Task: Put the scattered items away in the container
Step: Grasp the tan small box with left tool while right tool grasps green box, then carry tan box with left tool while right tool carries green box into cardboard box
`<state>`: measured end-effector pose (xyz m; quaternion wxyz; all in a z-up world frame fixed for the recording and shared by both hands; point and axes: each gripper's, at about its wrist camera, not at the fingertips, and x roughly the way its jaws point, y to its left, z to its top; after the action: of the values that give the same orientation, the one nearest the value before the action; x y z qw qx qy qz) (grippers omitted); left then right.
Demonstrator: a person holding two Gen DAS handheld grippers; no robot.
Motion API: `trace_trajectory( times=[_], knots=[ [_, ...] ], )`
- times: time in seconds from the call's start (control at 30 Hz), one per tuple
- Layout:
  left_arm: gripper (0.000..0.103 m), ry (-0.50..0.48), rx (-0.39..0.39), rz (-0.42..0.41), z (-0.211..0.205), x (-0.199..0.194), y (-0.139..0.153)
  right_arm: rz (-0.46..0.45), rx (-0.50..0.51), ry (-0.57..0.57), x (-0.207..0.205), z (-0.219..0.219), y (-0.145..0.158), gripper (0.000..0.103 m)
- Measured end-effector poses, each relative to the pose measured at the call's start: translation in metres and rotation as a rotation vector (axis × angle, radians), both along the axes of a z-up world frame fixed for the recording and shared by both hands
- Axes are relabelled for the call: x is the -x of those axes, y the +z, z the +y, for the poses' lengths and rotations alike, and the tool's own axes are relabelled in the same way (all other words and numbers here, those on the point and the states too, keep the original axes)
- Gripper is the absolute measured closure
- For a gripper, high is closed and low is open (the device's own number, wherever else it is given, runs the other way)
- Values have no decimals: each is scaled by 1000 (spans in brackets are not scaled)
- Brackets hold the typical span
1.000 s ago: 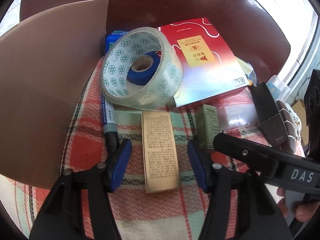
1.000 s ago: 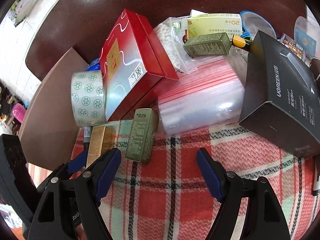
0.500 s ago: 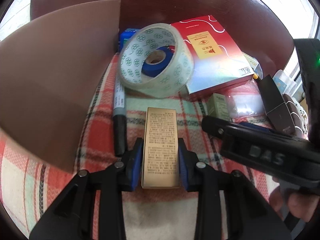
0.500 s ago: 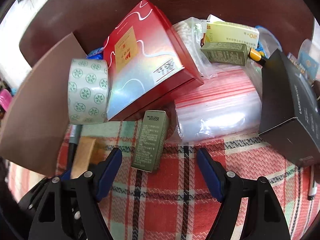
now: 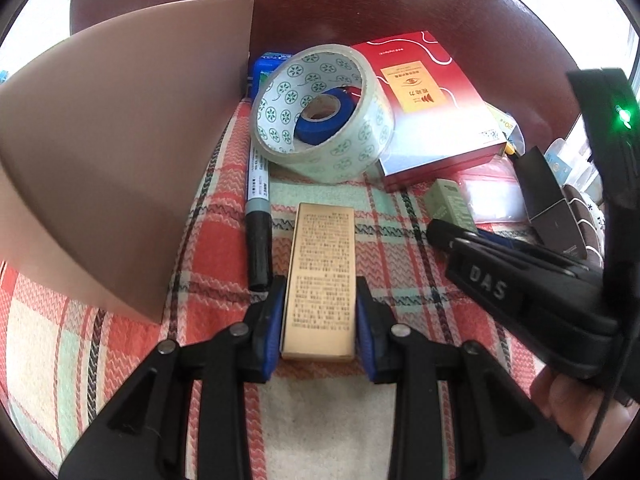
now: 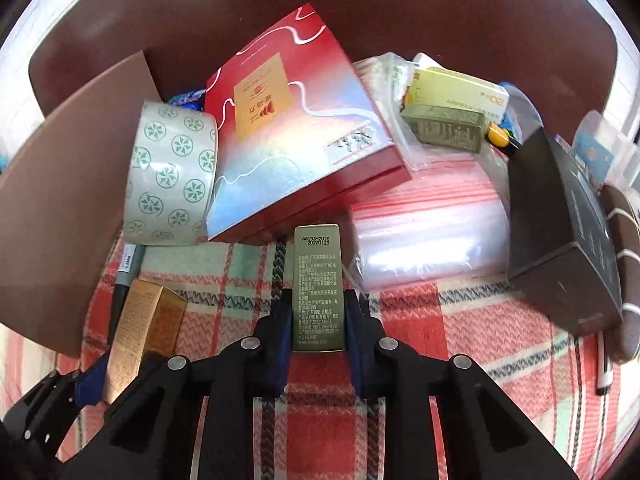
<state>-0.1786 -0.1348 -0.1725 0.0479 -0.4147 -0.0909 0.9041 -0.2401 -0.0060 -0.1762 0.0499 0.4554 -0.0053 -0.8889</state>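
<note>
My left gripper (image 5: 320,316) is shut on a long gold box (image 5: 322,276) that lies on the plaid cloth (image 5: 120,360). My right gripper (image 6: 317,320) is shut on a slim olive-green box (image 6: 317,280). The gold box also shows at the lower left of the right wrist view (image 6: 144,328), and the olive box shows in the left wrist view (image 5: 450,204). A brown cardboard flap (image 5: 112,160) stands at the left. I cannot see the inside of a container.
A patterned tape roll (image 5: 324,112) with a blue roll (image 5: 324,118) inside leans on a red box (image 5: 428,100). A grey marker (image 5: 258,216) lies left of the gold box. Zip bags (image 6: 428,232), a black box (image 6: 564,232) and another olive box (image 6: 444,128) lie at the right.
Both grippers have closed: the left on the gold box, the right on the olive-green box after moving left over it. The right gripper now sits close beside the left.
</note>
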Motion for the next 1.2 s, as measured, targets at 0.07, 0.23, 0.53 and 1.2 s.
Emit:
trace_trajectory(
  times=[0.07, 0.23, 0.53, 1.2],
  knots=[
    [71, 0, -5, -7, -1, -1, 1, 3, 4, 4, -6, 2, 3, 79],
    [71, 0, -2, -8, 1, -11, 10, 42, -10, 20, -25, 7, 21, 79],
    [73, -14, 16, 51, 2, -49, 47, 111, 1, 32, -101, -14, 65, 79],
    [73, 163, 141, 152, -135, -66, 158, 277, 69, 293, -75, -142, 163, 79]
  ],
)
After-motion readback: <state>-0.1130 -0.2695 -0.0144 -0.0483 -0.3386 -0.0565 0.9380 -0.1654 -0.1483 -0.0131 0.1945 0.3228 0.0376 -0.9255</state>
